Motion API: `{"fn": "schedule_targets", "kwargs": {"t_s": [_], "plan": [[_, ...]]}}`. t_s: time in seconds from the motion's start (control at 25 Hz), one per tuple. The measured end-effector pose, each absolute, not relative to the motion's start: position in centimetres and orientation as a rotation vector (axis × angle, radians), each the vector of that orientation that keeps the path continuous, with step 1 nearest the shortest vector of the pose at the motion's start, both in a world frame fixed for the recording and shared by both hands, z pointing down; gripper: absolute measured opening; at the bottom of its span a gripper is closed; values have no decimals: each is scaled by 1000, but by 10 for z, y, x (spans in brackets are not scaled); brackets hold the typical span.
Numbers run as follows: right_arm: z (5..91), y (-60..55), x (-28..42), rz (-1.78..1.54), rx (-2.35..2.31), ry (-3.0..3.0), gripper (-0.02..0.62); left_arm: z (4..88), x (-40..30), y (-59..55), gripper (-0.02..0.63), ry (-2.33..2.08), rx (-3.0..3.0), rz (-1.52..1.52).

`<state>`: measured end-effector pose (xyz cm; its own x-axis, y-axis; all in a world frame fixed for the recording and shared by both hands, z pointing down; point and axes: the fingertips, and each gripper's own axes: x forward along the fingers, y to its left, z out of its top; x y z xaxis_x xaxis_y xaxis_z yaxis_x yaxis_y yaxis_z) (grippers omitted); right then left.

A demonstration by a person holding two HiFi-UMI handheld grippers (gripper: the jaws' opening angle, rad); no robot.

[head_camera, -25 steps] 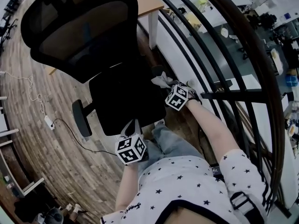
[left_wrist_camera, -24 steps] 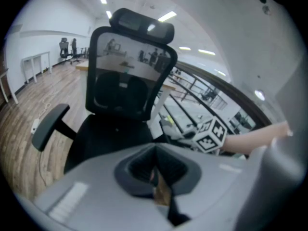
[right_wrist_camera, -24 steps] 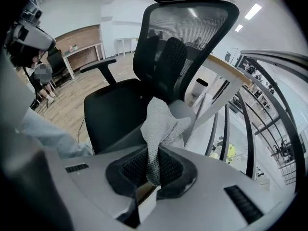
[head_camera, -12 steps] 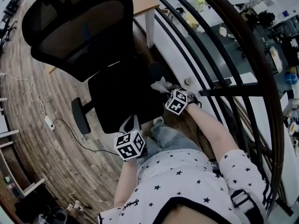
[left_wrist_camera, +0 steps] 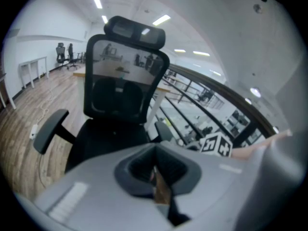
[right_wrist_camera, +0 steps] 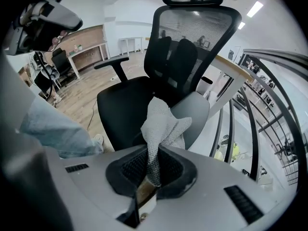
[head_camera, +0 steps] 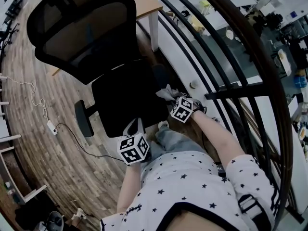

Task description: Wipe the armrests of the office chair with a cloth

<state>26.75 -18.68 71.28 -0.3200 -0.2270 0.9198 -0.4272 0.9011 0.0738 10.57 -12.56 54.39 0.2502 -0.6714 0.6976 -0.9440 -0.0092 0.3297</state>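
Observation:
The black mesh office chair [head_camera: 122, 97] faces me in the head view. Its left armrest [head_camera: 83, 119] sticks out over the wood floor, and its right armrest [right_wrist_camera: 192, 110] is a grey pad beside the railing. My right gripper [right_wrist_camera: 153, 171] is shut on a white knitted cloth [right_wrist_camera: 161, 124], which bunches upward just in front of and above that right armrest; from above, the cloth [head_camera: 168, 92] shows at the seat's right edge. My left gripper [head_camera: 134, 129] hovers at the seat's front edge, shut and holding nothing [left_wrist_camera: 155, 173]. The left gripper view also shows both armrests [left_wrist_camera: 50, 131].
A black metal railing [head_camera: 226, 88] runs close along the chair's right side, with a drop to a lower floor beyond. A wooden desk [head_camera: 144, 1] stands behind the chair. A cable and power strip [head_camera: 50, 126] lie on the floor to the left. My leg [head_camera: 173, 141] is beside the seat.
My right gripper with the cloth has drawn back slightly toward me along the seat's right edge. The left gripper has stayed in place.

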Motion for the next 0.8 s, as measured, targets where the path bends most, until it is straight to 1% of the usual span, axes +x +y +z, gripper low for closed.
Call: {"fn": "schedule_targets", "kwargs": {"t_s": [0.44, 0.8], "plan": [[715, -156, 265, 242, 419, -1900, 35, 535, 105, -120, 2, -1487, 1789, 438], [687, -149, 254, 325, 566, -1955, 36, 521, 95, -107, 2, -1496, 1819, 399]]}}
